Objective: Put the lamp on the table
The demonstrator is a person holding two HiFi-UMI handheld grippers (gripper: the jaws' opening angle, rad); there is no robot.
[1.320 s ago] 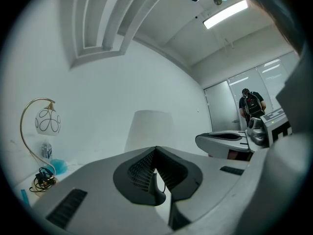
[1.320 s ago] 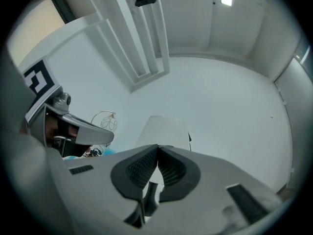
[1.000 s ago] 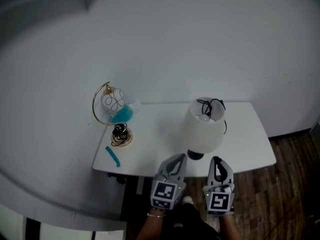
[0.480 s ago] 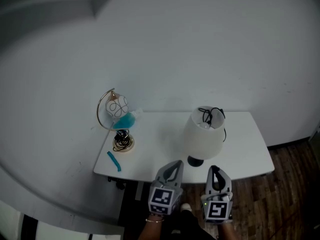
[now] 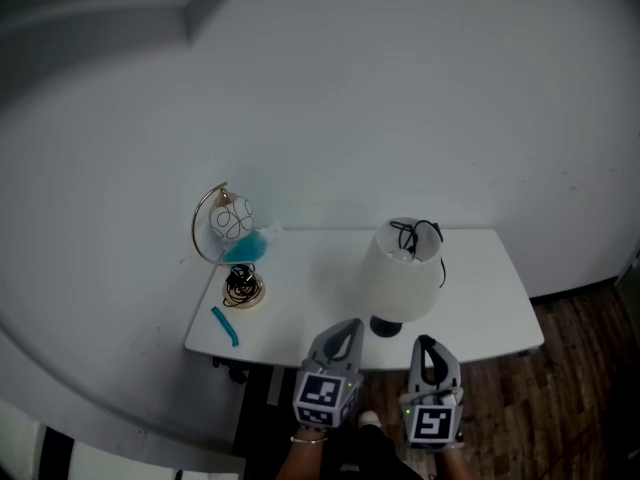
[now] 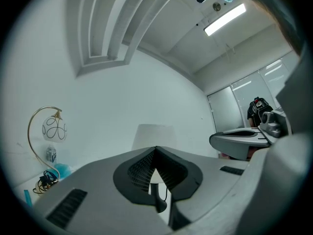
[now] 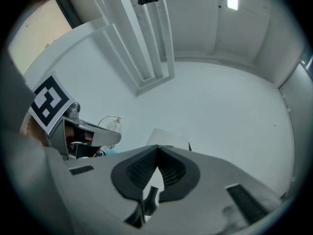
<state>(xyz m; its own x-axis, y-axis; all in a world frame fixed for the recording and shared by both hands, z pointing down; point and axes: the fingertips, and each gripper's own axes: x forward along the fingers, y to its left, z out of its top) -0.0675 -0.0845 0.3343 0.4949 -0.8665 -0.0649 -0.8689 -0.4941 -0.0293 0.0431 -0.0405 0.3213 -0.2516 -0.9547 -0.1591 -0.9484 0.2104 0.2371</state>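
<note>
- Lamp [image 5: 400, 273] was found upright on the table [image 5: 480, 298], right of centre, nr the front edge. Black base [image 5: 385, 326] sat flat on the top and the white shade [image 5: 392, 280] showed no lean.
- Black cord [image 5: 420, 234] was looped in the shade's open top; its onward run could not be traced.
- Left gripper [image 5: 343, 326]: jaws closed tip to tip, nothing between them. Its own view confirmed this [image 6: 155, 151], w/ the lamp [image 6: 155, 133] standing free beyond the tips.
- Right gripper [image 5: 424, 342]: likewise fully closed and empty [image 7: 157, 148]; the lamp [image 7: 168, 137] was seen ahead of it, not touched.
- Change vs. one sec. prior: both grippers had sat higher over the table's front edge, tips close beside the base and shade. They had since drawn back toward the person, approx. level w/ the front edge, clear of the lamp. Jaws closed throughout.
- Lamp's place on the table looked unchanged over that interval; no wobble noted.
- Assessment: placement appeared done. Lamp stood unsupported, so the retreat read as the closing step, not a re-grip.
- Residual risk, judged: base was nr the front edge, so a knock from that side could tip it.
- Other items, left end of the table, well apart from the lamp: gold-hoop ornament [image 5: 228, 230] and teal stick [image 5: 225, 325]. Neither disturbed.
</note>
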